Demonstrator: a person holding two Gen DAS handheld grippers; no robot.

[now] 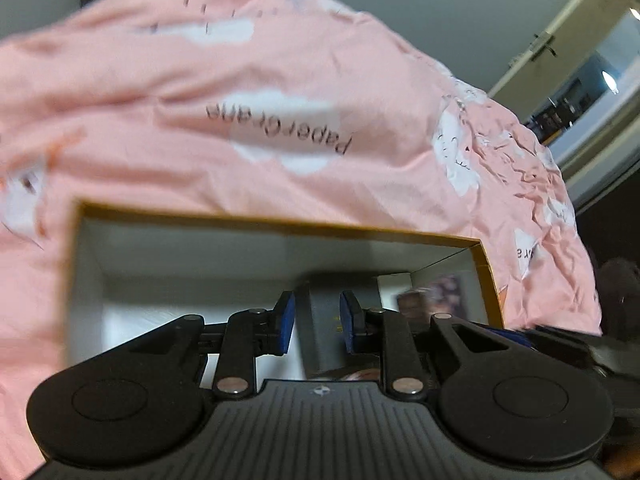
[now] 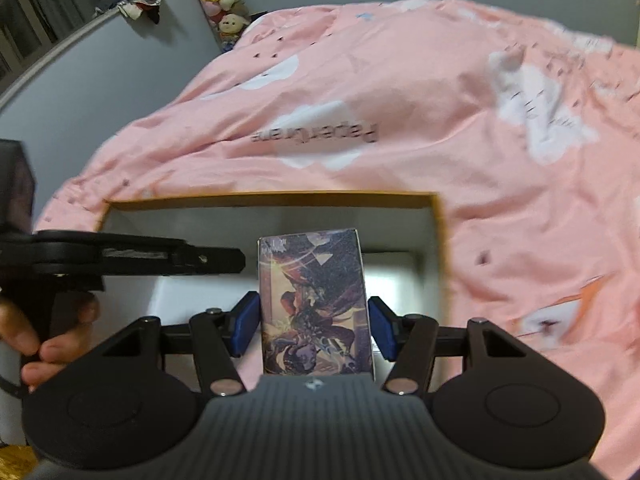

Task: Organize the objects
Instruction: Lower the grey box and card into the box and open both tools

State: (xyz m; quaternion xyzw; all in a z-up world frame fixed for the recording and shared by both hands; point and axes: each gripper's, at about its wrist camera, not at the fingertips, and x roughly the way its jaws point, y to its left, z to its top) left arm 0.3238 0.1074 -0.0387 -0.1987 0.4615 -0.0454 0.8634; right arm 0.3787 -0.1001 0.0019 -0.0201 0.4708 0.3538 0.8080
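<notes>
1. An illustrated card box (image 2: 316, 304) is standing upright between the right tongs (image 2: 316, 326), its long axis running away from the camera, its printed face turned up toward the lens and its top end pointing at the open box's far wall.
2. The right tongs are clamping it by its two long sides, over the open cardboard box (image 2: 438, 240).
3. The left tongs (image 1: 317, 322) are sitting narrowly apart around a grey slim box (image 1: 320, 312) standing inside that cardboard box; whether the pads are touching it cannot be told.
4. The cardboard box is resting on a bed's pink cloud-print duvet (image 2: 400, 100).
5. A hand (image 2: 44, 336) is gripping the left tool's handle.
</notes>
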